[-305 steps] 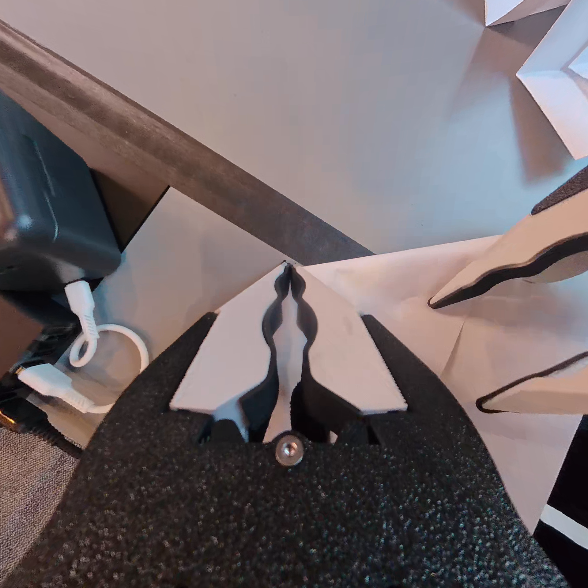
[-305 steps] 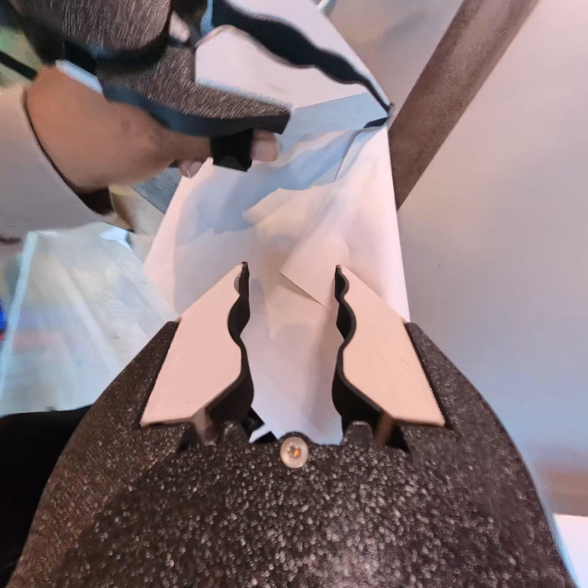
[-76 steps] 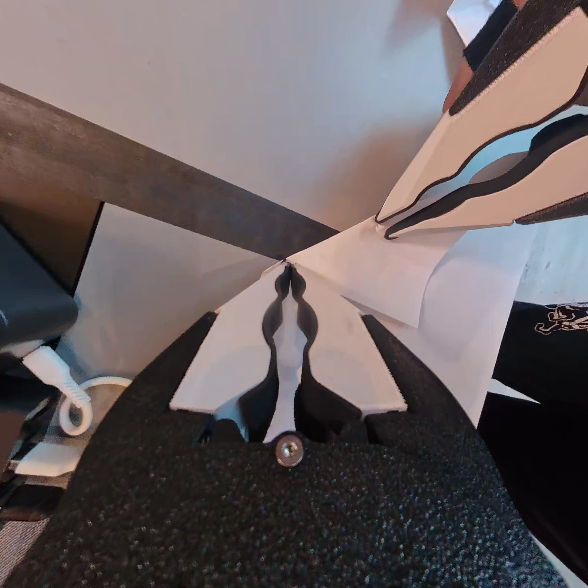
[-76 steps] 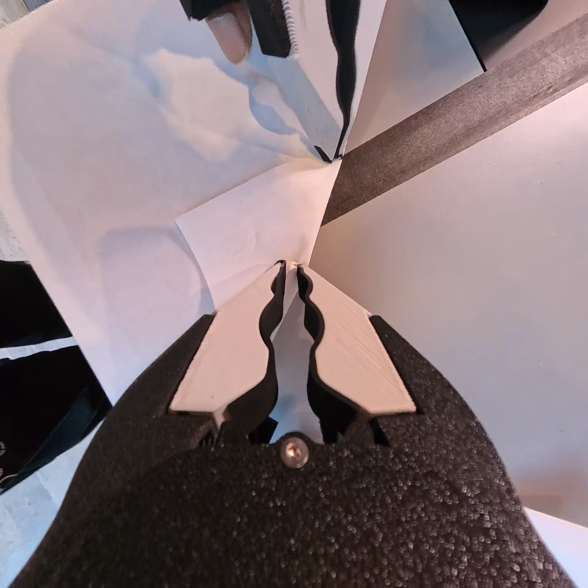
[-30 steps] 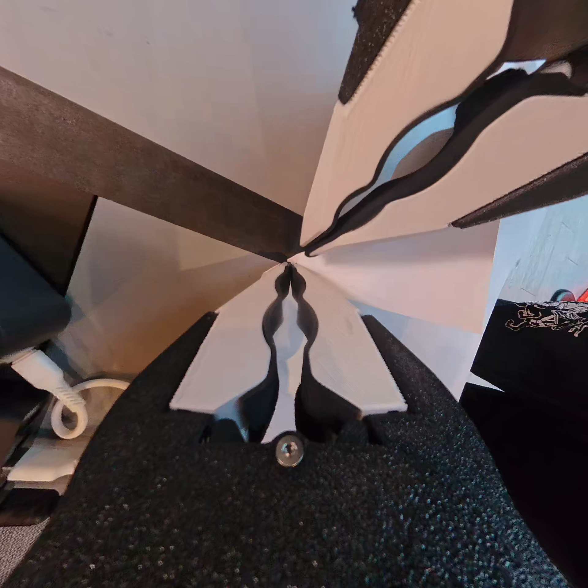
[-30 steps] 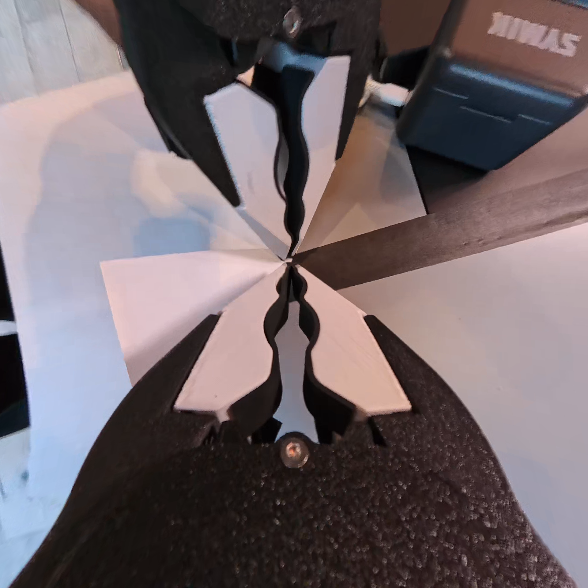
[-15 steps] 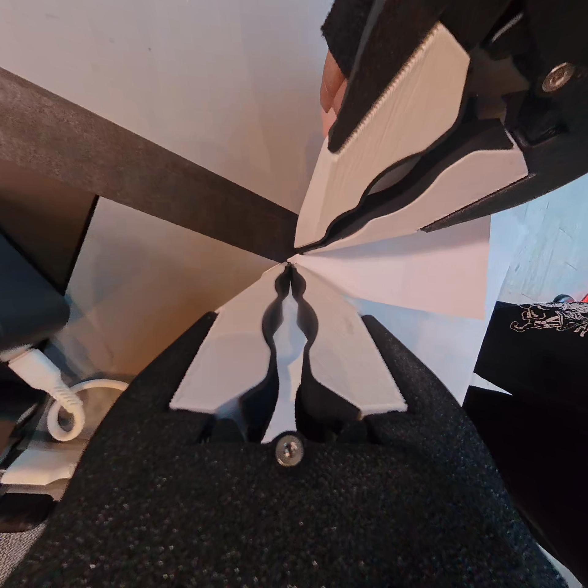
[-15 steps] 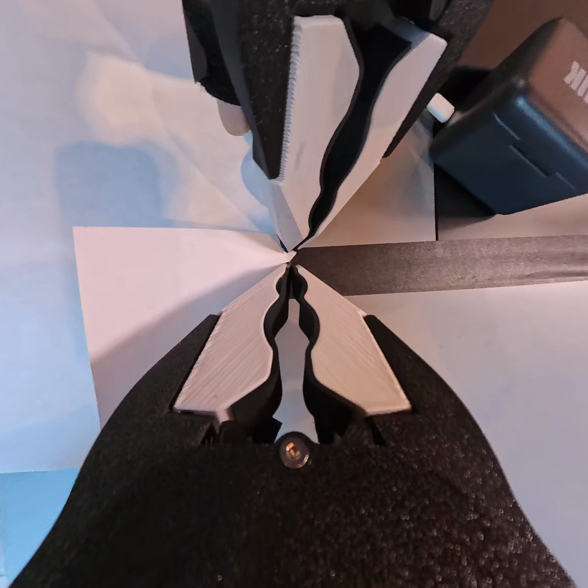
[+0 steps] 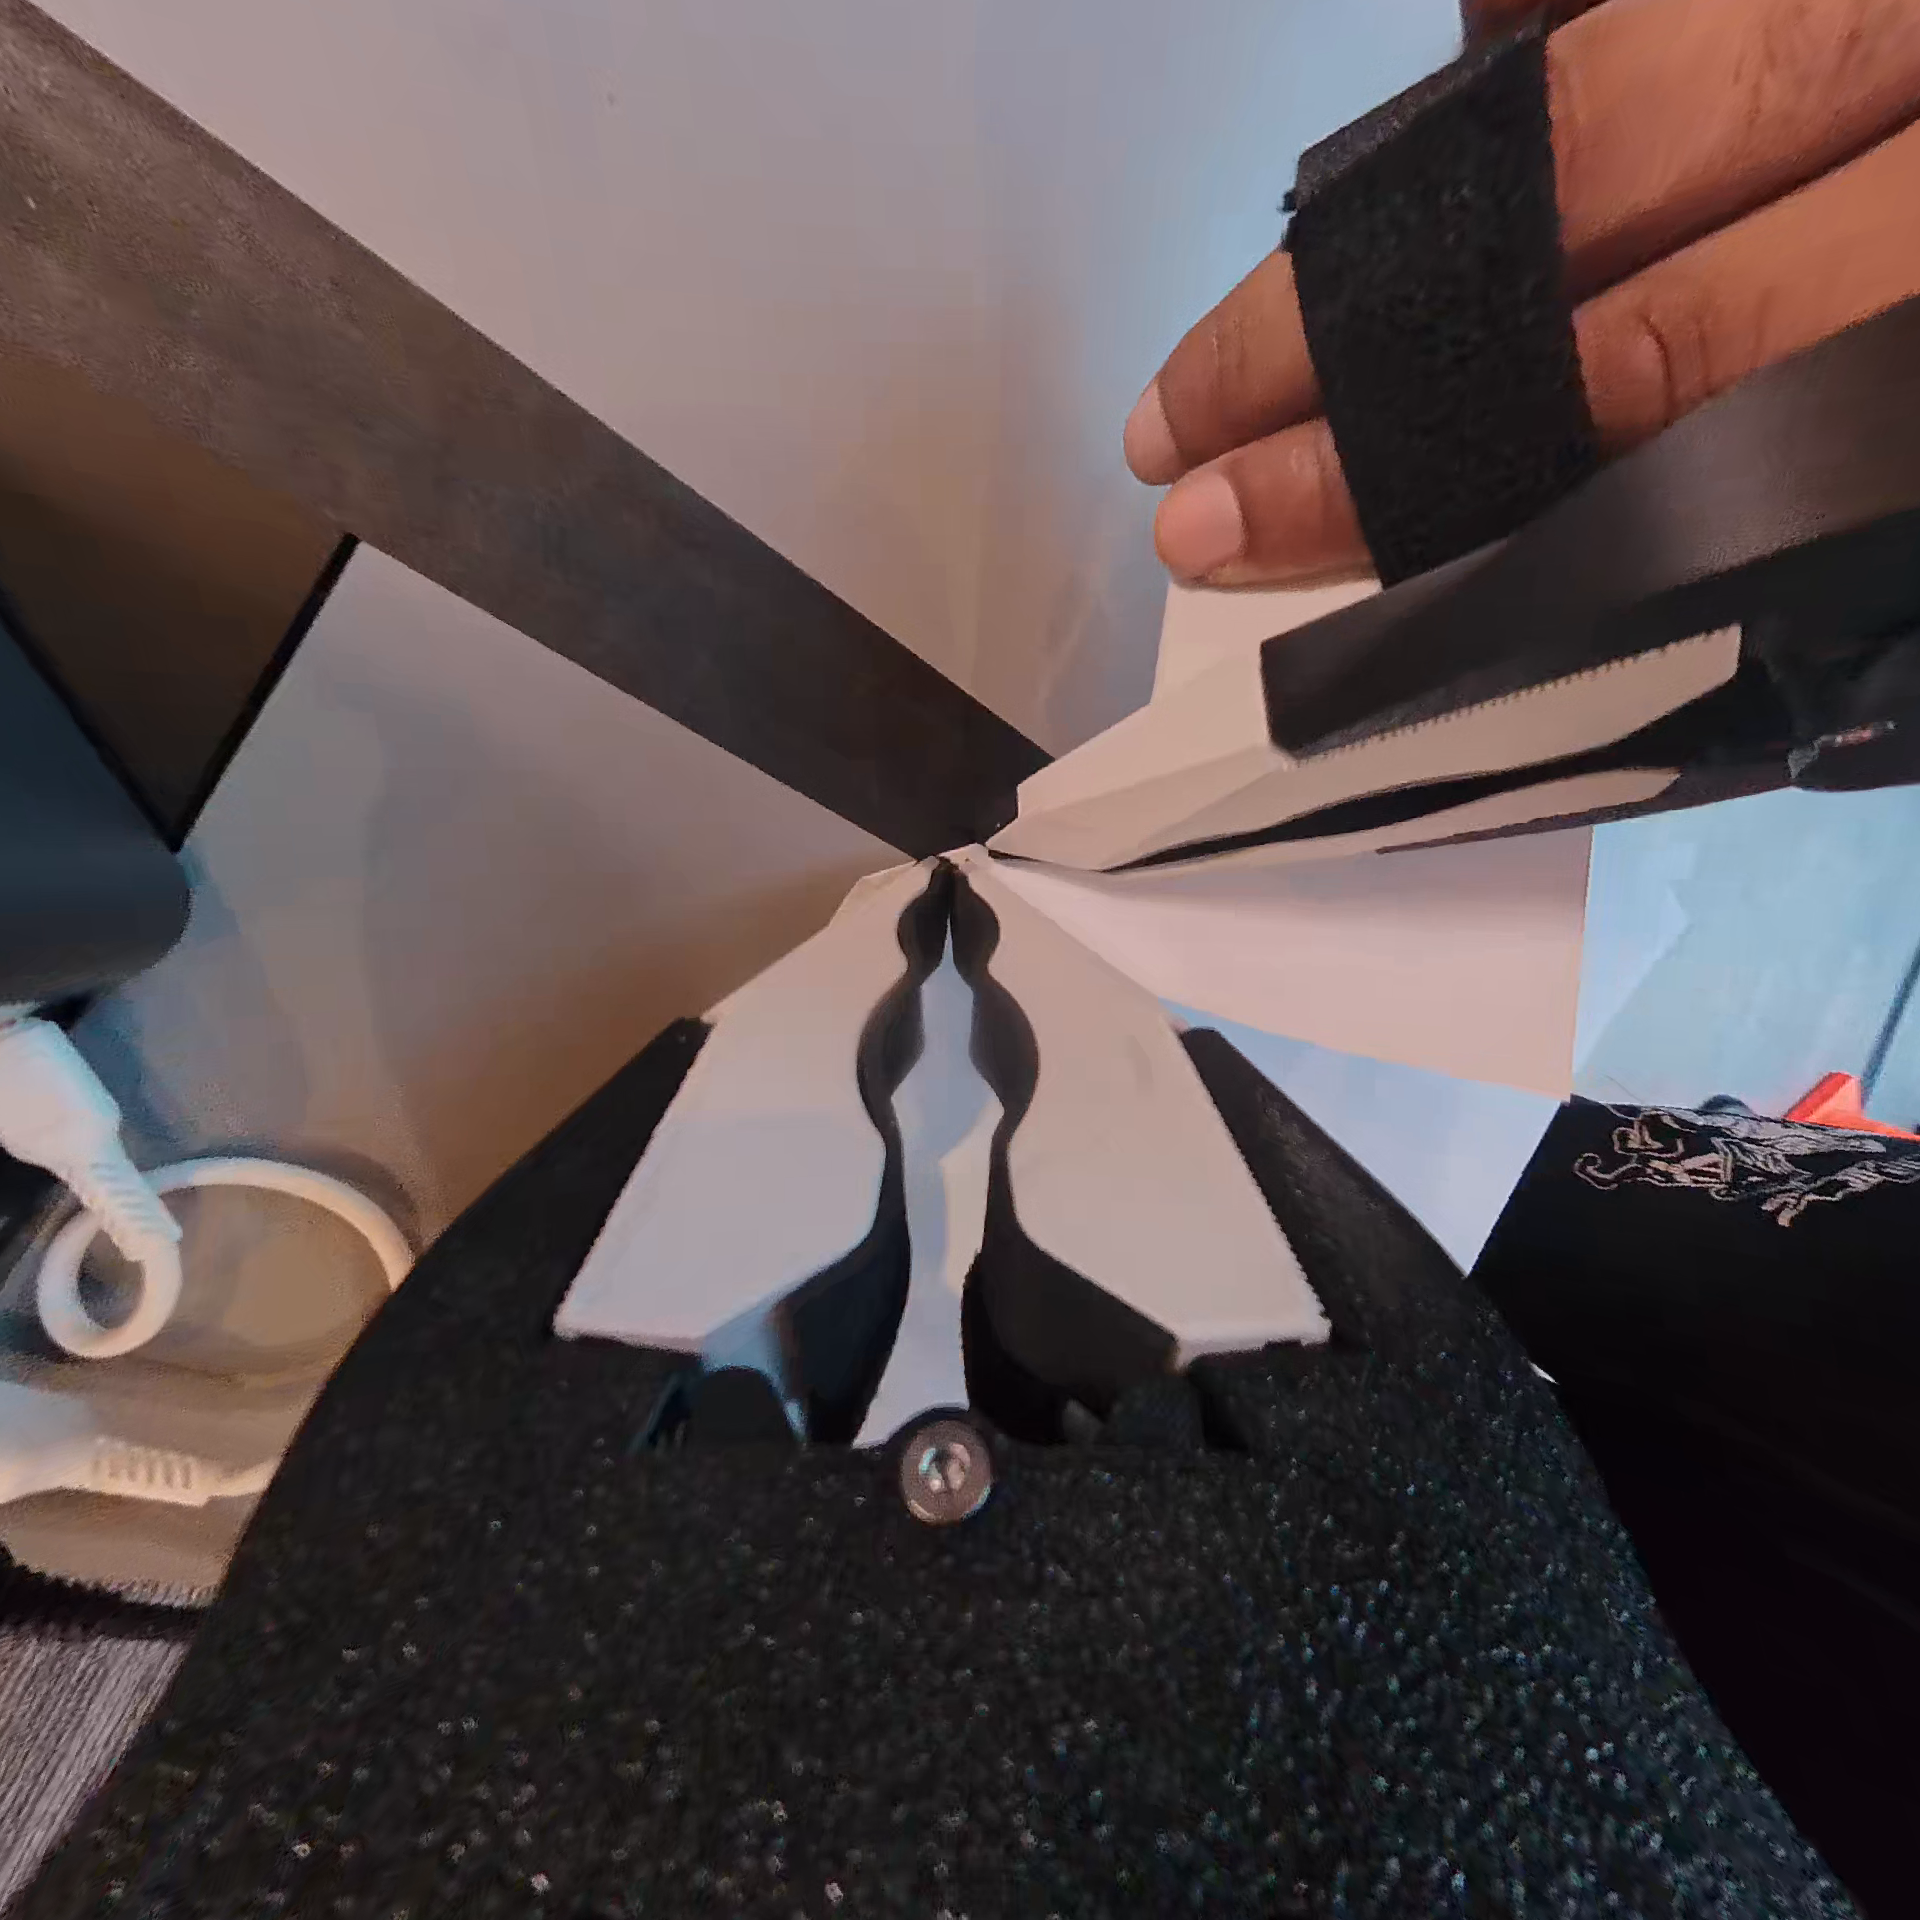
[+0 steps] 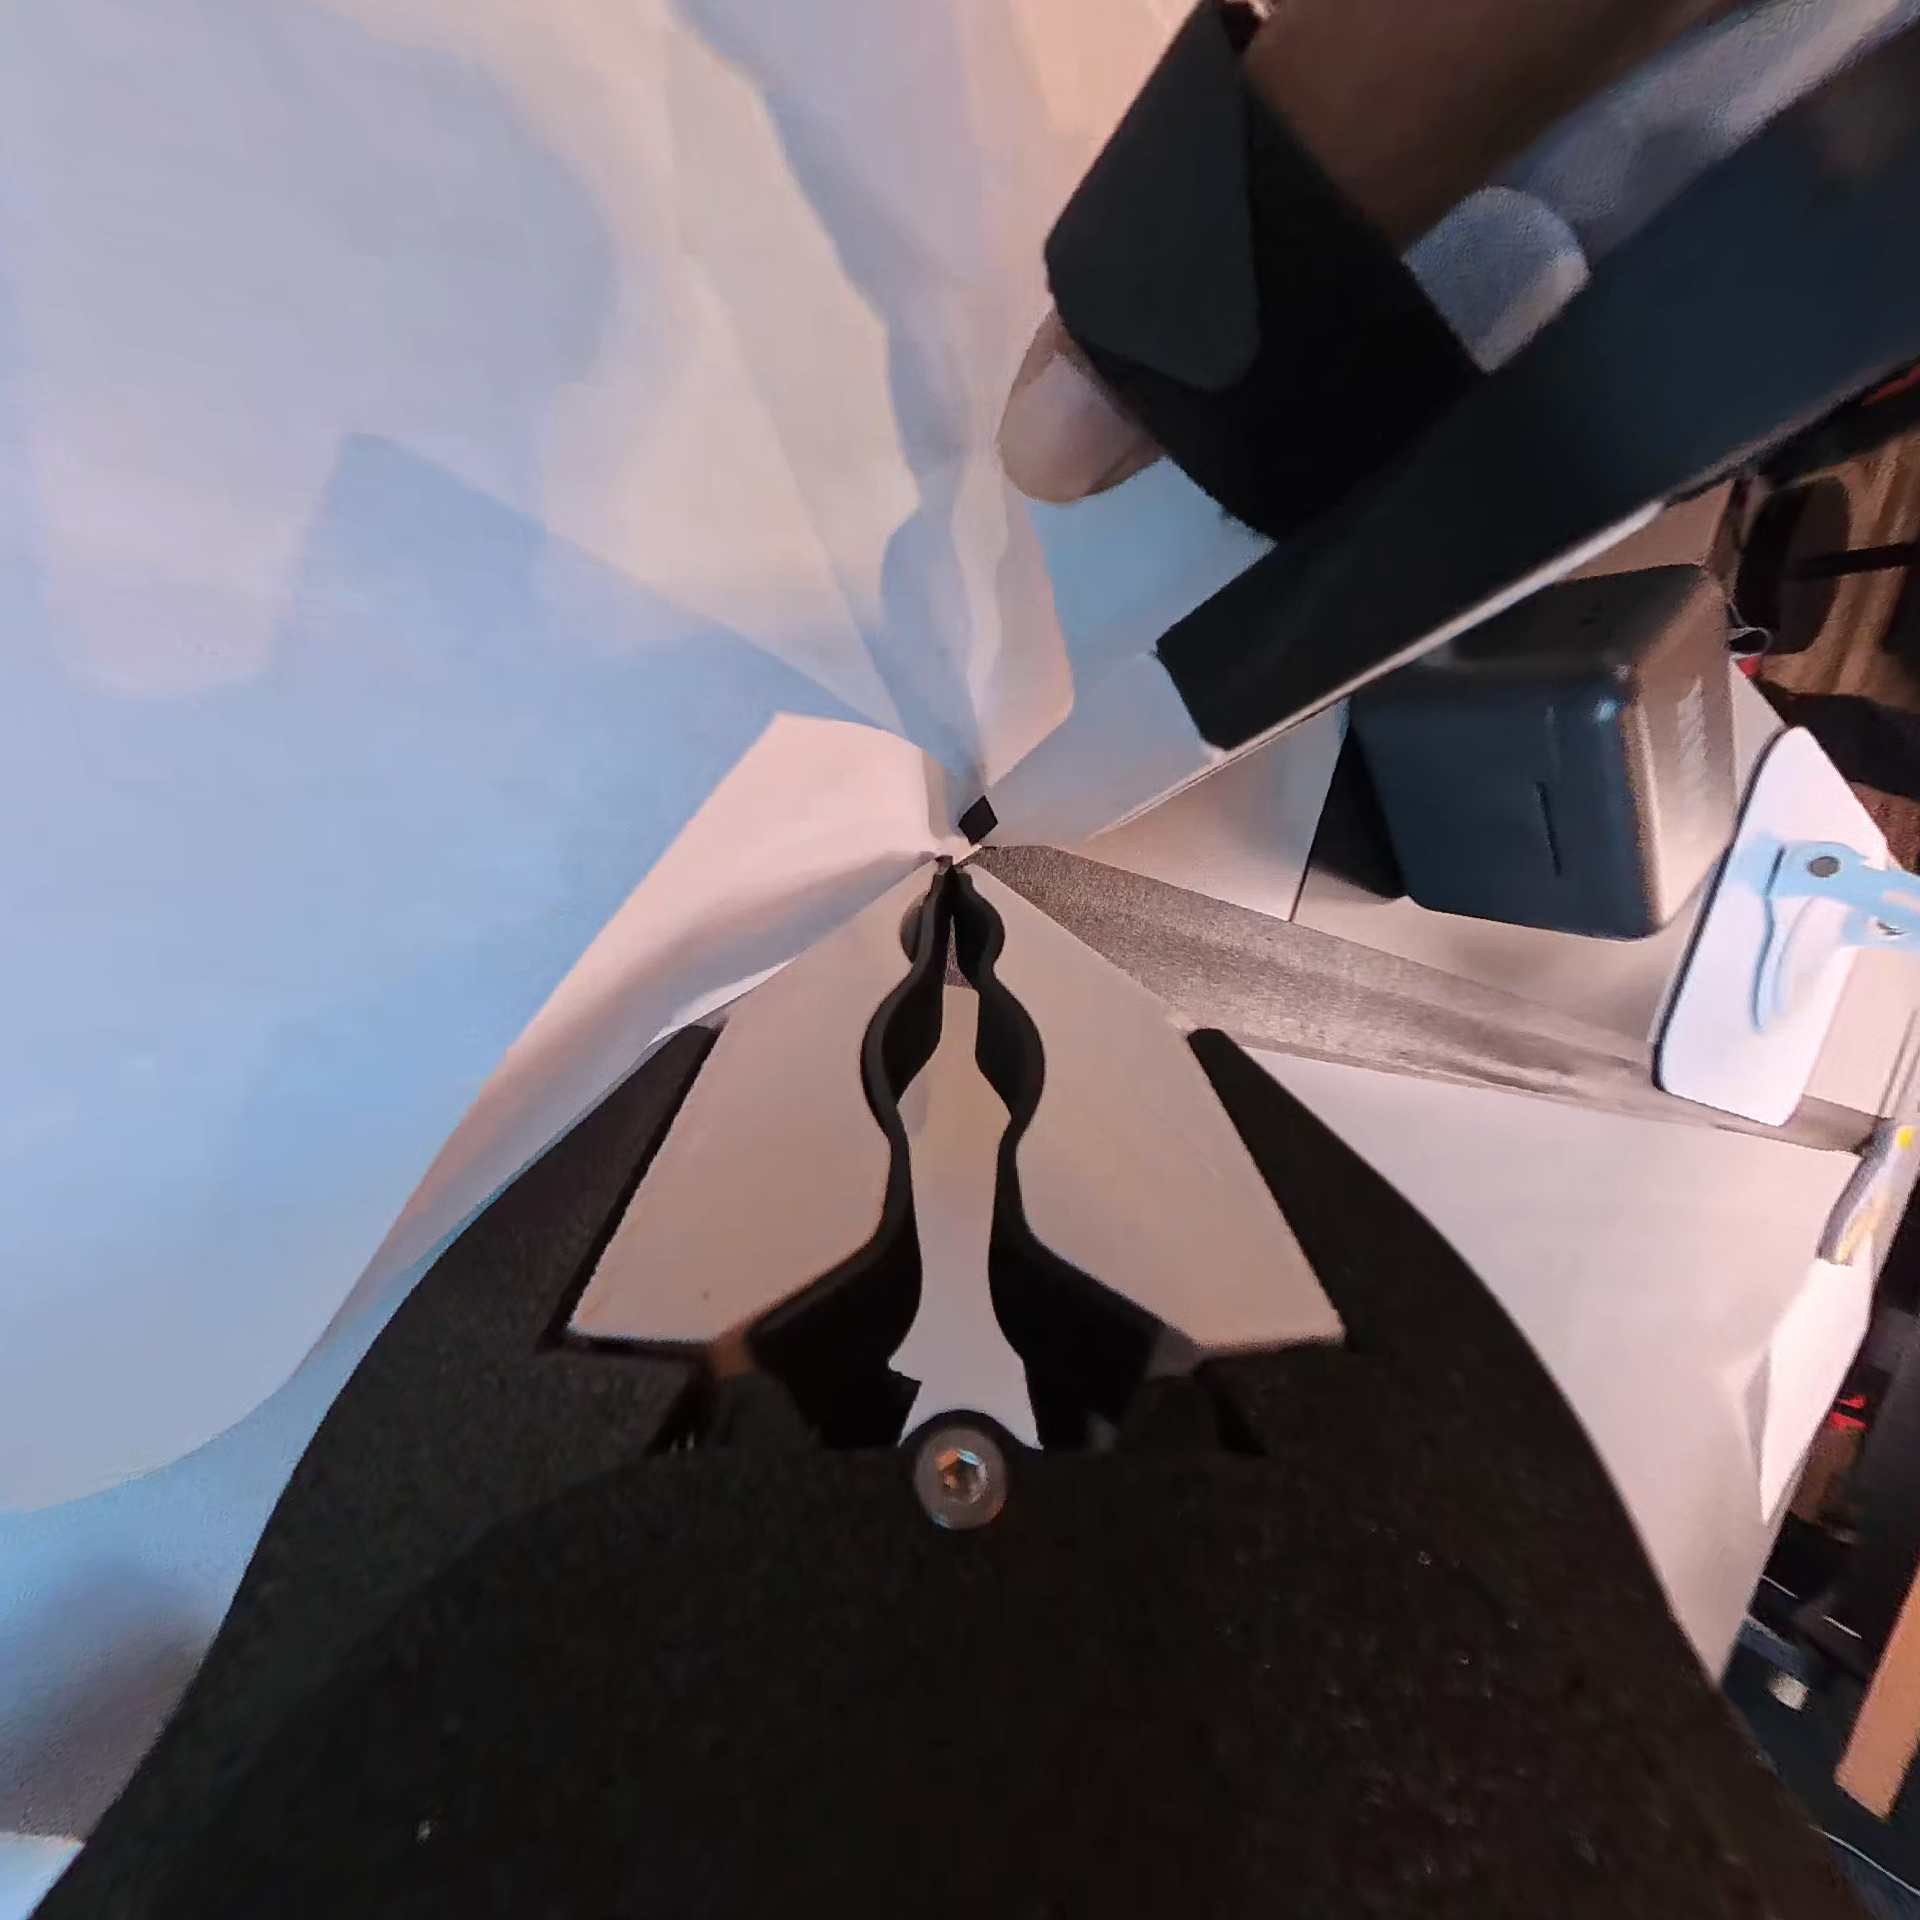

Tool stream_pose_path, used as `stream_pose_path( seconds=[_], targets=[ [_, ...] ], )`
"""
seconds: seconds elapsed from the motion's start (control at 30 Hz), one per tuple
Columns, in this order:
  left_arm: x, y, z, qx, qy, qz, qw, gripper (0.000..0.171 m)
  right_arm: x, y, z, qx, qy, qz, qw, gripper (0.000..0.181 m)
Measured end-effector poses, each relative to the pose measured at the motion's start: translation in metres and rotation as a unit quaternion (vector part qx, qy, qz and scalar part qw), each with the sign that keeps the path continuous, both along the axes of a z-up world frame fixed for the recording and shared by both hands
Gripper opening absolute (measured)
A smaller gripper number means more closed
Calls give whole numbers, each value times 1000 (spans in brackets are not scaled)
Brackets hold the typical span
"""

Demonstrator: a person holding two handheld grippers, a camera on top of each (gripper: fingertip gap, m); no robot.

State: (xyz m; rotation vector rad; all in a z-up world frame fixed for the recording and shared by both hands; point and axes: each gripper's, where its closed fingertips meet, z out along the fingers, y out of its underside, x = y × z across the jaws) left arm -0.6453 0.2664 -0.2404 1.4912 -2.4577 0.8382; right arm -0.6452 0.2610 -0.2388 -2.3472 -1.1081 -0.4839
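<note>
A white sheet of paper (image 9: pixel 1351 966) is held in the air at the table's dark edge (image 9: pixel 520 488). My left gripper (image 9: pixel 945 868) is shut on one corner of it. My right gripper (image 10: pixel 948 868) is shut on a folded-over corner of the same paper (image 10: pixel 810 831), tip to tip with the left one. In the left wrist view the right gripper (image 9: pixel 1013 831) comes in from the right, with a person's hand (image 9: pixel 1455 312) on it. In the right wrist view the left gripper (image 10: pixel 977 821) comes in from the upper right, with a fingertip (image 10: pixel 1070 416) showing.
The pale tabletop (image 9: pixel 831 260) lies beyond the dark edge. A dark box (image 10: pixel 1538 790) and a white device (image 10: pixel 1766 935) sit by the table. A white cable (image 9: pixel 114 1205) loops at lower left. Black cloth (image 9: pixel 1714 1351) with a pale print lies at lower right. My two grippers' fingertips are within a few centimetres of each other.
The right gripper closed on a paper corner and carried it over to the left gripper's tips. In the last half second both grippers have rotated about that meeting point, folding the paper tighter.
</note>
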Motion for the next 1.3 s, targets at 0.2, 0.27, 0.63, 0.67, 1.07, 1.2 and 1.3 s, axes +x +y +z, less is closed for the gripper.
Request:
stream_pose_path(
  seconds=[0.2,0.27,0.63,0.67,1.07,1.2,1.3],
  targets=[
    [0,0,0,13,4,13,1000,0,-1,-2,0,-1,-4,3,1000,0],
    [0,0,-1,15,0,10,1000,0,-1,-4,0,0,-5,5,1000,0],
    [0,1,-1,12,-1,9,1000,0,-3,-10,0,1,-8,14,1000,0],
    [0,0,-1,12,-1,10,1000,0,-4,-10,0,0,-8,14,1000,0],
    [0,0,-1,13,-1,13,1000,0,-10,-23,1,-16,-4,29,999,0],
    [0,0,-1,11,-3,12,1000,0,-13,-30,0,-22,5,27,999,0],
    [0,0,-1,11,-6,10,1000,0,-14,-32,0,-23,12,23,999,0]
  ],
)
